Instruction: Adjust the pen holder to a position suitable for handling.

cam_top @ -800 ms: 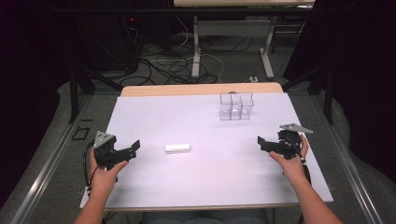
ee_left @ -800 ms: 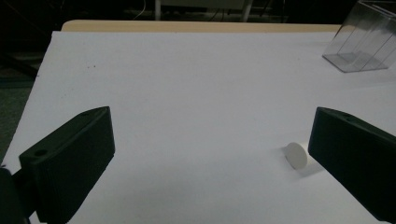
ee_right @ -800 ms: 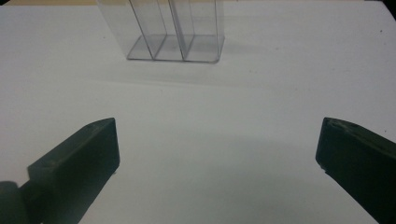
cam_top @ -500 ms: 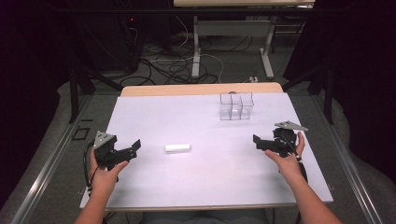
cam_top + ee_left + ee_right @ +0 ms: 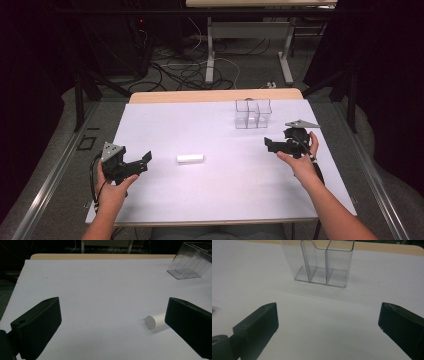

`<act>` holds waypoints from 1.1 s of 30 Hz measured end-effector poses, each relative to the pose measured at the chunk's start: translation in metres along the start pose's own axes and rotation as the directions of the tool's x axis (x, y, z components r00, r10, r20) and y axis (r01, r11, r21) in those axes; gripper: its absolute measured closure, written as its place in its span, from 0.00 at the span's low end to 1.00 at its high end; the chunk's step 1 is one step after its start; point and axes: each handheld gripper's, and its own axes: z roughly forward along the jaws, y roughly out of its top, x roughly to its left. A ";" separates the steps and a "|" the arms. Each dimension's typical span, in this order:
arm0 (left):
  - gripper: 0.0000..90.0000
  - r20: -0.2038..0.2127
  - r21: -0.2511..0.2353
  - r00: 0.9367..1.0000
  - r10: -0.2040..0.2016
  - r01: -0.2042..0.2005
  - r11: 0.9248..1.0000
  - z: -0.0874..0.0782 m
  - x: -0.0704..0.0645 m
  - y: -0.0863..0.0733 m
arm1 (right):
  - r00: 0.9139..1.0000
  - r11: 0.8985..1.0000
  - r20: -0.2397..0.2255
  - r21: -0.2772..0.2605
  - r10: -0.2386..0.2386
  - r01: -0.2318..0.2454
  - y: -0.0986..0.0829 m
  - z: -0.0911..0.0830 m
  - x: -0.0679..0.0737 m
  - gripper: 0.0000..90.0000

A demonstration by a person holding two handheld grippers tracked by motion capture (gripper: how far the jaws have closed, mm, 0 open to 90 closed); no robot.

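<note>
Work looks barely begun: white cylinder (image 5: pixel 190 158) lies untouched at centre frame, clear divided holder (image 5: pixel 253 113) stands empty at upper right. Left gripper (image 5: pixel 142 161) and right gripper (image 5: pixel 270 144) both gape, holding nothing.

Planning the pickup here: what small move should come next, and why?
Probably ease the left hand-held gripper forward toward the white cylinder. Its jaws are open and empty, and the cylinder lies on the table just ahead, beside one jaw in the left gripper view, not yet between them.
</note>
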 end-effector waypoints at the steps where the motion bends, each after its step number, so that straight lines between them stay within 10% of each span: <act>1: 0.01 0.000 0.001 1.000 -0.002 0.002 1.000 0.000 0.000 0.000 | 1.000 1.000 -0.006 0.005 -0.003 0.003 0.004 0.001 0.001 0.02; 33: 0.02 0.004 0.020 1.000 -0.001 0.001 1.000 0.001 -0.001 -0.002 | 0.997 0.993 0.073 0.121 -0.008 -0.001 0.106 0.037 -0.002 0.19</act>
